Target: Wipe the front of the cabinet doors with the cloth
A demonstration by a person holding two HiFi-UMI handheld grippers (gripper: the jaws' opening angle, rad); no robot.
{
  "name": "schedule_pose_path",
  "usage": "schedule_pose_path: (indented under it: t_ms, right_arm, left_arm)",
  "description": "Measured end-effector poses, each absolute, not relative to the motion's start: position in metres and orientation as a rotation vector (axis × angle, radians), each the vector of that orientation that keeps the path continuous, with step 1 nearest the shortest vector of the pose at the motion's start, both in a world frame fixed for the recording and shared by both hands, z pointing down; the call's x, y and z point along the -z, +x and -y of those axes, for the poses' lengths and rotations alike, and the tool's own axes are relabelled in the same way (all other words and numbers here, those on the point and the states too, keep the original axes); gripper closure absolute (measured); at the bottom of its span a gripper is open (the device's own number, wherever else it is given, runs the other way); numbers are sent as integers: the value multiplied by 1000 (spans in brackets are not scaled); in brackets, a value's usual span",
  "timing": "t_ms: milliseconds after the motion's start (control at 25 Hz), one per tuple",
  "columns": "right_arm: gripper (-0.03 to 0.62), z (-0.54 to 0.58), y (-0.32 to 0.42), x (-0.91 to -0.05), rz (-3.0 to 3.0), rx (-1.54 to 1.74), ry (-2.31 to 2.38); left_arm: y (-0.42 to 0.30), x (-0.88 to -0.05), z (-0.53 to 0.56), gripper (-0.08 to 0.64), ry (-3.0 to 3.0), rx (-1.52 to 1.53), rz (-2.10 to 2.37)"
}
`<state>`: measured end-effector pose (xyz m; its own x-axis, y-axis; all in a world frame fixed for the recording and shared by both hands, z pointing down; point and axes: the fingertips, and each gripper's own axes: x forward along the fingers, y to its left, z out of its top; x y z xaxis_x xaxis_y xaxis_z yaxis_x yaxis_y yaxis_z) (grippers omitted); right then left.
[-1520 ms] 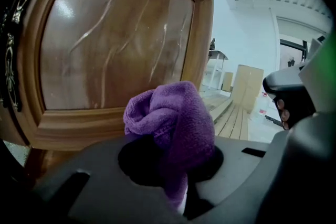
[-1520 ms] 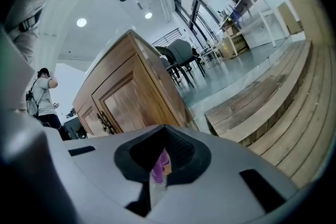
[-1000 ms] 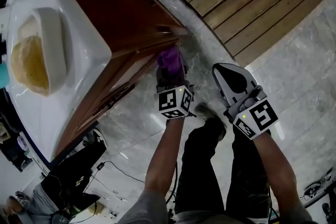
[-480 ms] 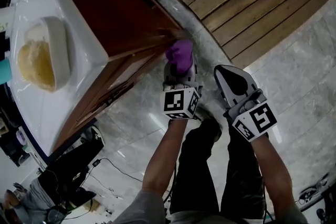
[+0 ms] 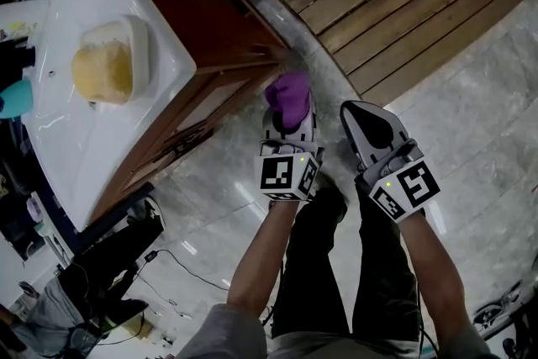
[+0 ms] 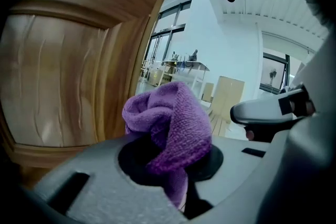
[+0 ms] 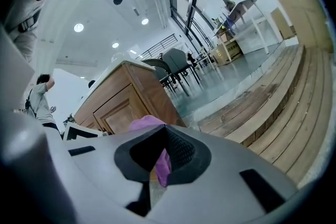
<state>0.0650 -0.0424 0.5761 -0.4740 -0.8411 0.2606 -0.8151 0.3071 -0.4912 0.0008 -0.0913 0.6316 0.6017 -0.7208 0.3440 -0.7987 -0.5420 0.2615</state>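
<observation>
1. The left gripper [image 5: 287, 126] pinches the purple cloth [image 5: 288, 92]. Most of the cloth stands above the jaws as a loose wad, and a short tail hangs down between them. Assessed risk: drag against the wood could pull the wad out of so shallow a pinch.
2. The right gripper [image 5: 370, 120] is just beside the left. Its jaws are pressed together on nothing, and it is clear of the cabinet. Assessed risk: a wide sideways stroke could knock the two grippers together.
3. The cloth sits at the near corner of the cabinet, beside the edge of the cabinet door [image 6: 63, 76]. Whether it touches the wood cannot be confirmed. Assessed risk: a stroke started here could run off the corner and wipe only air. If the wad flattens, the hard jaw tips could scrape the finish.
4. The door has a raised frame [image 6: 89, 10] around a flat panel. Assessed risk: the cloth could snag on the frame and leave the recess unwiped.
5. Farther off, the white countertop [image 5: 76, 130] overhangs the doors. Assessed risk: on an upward stroke the marker cube [image 5: 286, 174] could strike that overhang.
</observation>
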Motion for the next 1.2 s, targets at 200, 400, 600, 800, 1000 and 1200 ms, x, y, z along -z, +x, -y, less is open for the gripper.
schedule_pose_path:
  t_ms: [200, 400, 600, 800, 1000, 1200]
  right_arm:
    - [583, 38, 64, -538, -2513, 876, -1577]
    - [583, 37, 61, -488, -2529, 851, -1547]
    - [583, 36, 49, -432, -2565, 813, -1495]
    - [583, 32, 39, -376, -2600, 760, -1463]
    - [583, 29, 37, -324, -2620, 704, -1458]
    - [583, 23, 35, -271, -2653, 670, -1440]
  left_arm:
    - [7, -583, 79, 500, 2469, -255, 1191]
    - [6, -524, 69, 500, 2497, -229, 1175]
    - [-6, -460, 64, 500, 2493, -181, 1206]
    - [-14, -395, 55, 500, 2523, -156, 1237]
    - [-21, -334, 49, 500, 2557, -107, 1237]
    - [-21, -269, 42, 500, 2605, -73, 1214]
